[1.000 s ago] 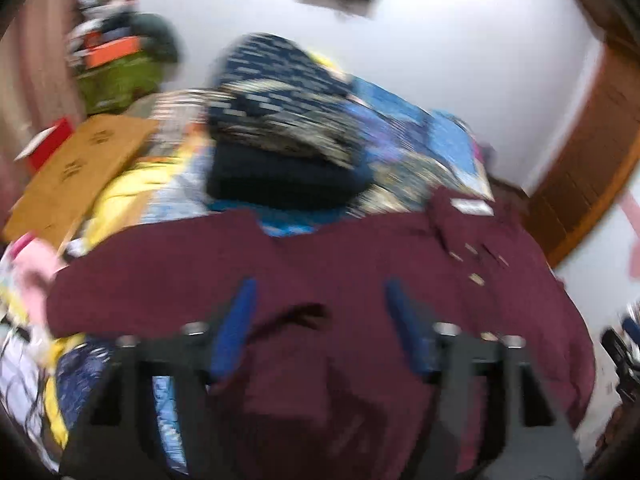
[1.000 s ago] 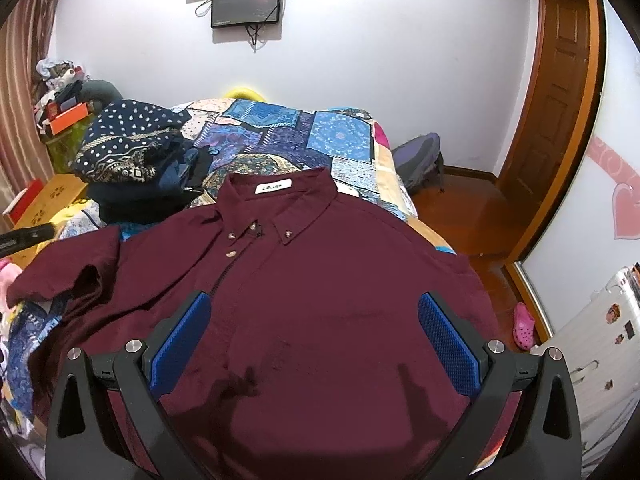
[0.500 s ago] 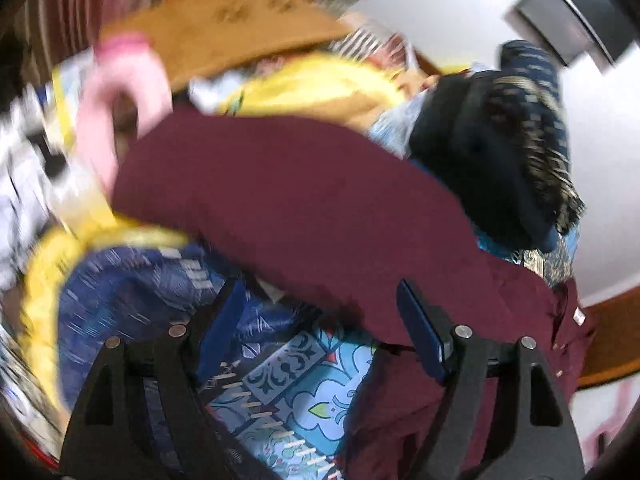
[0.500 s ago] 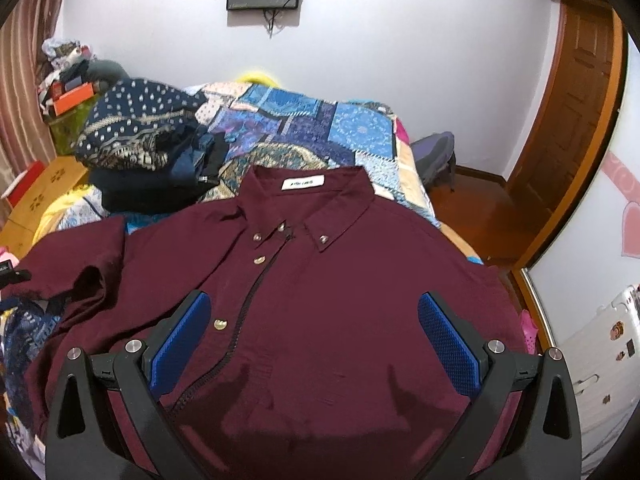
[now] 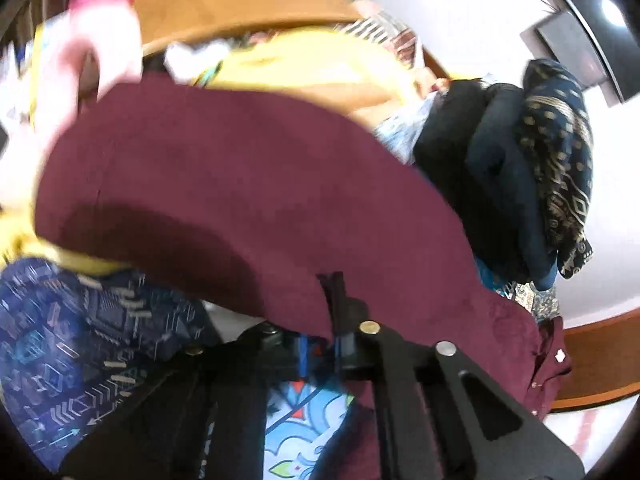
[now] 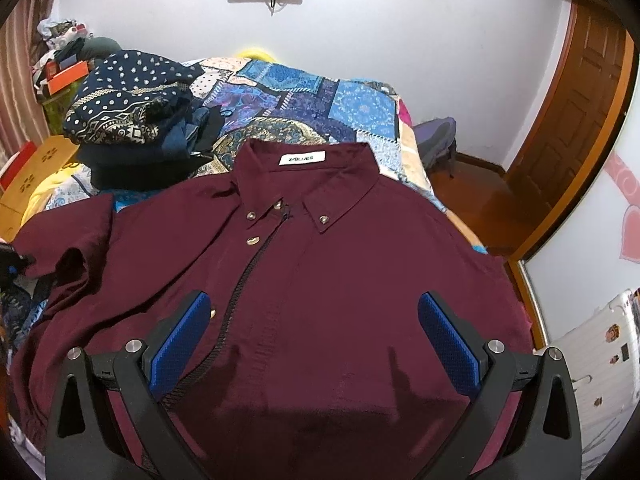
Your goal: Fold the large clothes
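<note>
A maroon button-up shirt (image 6: 320,272) lies face up on the bed, collar and white label toward the far wall. My right gripper (image 6: 314,340) is open and empty, hovering over the shirt's lower front. My left gripper (image 5: 320,344) is shut on the edge of the shirt's left sleeve (image 5: 224,184), which drapes over the closed fingers. In the right wrist view the left gripper (image 6: 10,264) shows at the far left edge by that sleeve.
A stack of folded dark clothes (image 6: 132,120) sits on the patchwork bedspread (image 6: 320,108) behind the shirt's left shoulder. A brown cardboard box (image 6: 36,168) and clutter lie at the left. A wooden door (image 6: 576,132) is at the right.
My left gripper swung to the shirt's left sleeve and closed on its edge. My right gripper moved closer over the shirt front and stays open.
</note>
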### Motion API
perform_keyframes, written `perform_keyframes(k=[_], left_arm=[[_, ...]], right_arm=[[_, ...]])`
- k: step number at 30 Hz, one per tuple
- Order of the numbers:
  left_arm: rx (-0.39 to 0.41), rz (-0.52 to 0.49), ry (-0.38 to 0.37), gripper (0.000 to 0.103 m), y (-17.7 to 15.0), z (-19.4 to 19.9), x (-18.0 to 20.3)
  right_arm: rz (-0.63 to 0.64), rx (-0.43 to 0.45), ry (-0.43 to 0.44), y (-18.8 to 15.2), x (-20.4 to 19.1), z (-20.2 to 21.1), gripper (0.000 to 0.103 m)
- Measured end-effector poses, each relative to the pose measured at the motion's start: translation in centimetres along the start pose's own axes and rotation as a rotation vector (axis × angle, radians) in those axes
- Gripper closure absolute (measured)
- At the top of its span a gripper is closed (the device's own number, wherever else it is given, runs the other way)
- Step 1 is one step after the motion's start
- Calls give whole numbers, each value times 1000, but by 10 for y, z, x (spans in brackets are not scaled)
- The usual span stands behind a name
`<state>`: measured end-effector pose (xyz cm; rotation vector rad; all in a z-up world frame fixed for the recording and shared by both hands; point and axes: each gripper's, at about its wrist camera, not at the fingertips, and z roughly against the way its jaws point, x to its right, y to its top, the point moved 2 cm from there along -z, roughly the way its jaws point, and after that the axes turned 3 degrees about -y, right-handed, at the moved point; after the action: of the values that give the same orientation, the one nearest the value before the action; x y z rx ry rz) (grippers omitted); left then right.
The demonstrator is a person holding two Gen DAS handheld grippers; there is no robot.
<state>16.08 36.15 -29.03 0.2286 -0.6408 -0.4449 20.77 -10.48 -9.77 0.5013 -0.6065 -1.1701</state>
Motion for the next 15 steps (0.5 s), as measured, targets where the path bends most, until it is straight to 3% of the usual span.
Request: perform_keyframes(k=[5, 11, 15], left_arm=[[130, -185, -40, 99, 5, 46, 66], [224, -447, -222, 100, -1, 108, 187], [221, -616, -337, 100, -28, 131, 266]], right_arm=[[-1, 43, -26, 4, 12, 8, 0], [-56, 86, -11, 9, 40, 19, 0], [-62, 132, -47, 12, 58, 30, 0]])
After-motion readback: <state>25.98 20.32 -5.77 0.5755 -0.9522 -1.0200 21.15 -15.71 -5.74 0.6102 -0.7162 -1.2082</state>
